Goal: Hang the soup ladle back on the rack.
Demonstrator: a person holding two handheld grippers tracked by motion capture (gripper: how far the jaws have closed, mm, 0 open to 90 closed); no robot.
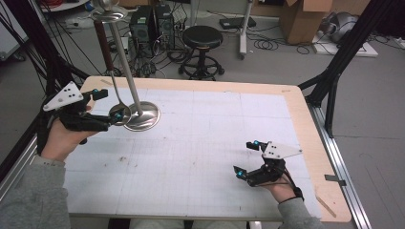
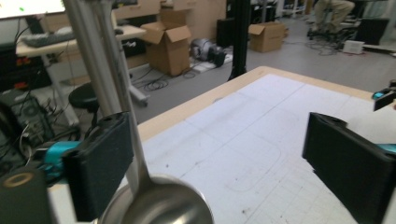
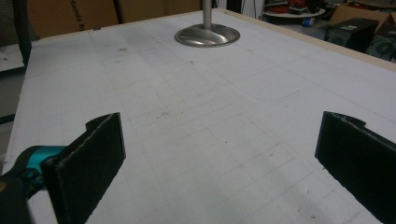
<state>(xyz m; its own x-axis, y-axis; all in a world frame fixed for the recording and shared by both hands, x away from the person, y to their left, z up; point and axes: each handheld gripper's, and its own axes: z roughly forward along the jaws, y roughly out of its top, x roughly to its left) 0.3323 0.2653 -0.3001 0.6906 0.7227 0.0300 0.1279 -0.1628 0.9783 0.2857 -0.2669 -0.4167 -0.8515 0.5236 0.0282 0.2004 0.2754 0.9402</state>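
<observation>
Your left gripper (image 1: 106, 106), near the table's (image 1: 296, 109) far left corner, has jaws spread around the hanging ladle (image 1: 119, 113) without gripping. Withdraw slowly so it doesn't swing off the stand (image 1: 142, 116). Your right gripper (image 1: 246, 158) rests open near the right edge.

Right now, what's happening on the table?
The left gripper sits with its fingers open around a ladle that hangs from a metal stand at the table's far left. The pads are not pressing it. The right gripper rests open over bare table, near right.
</observation>
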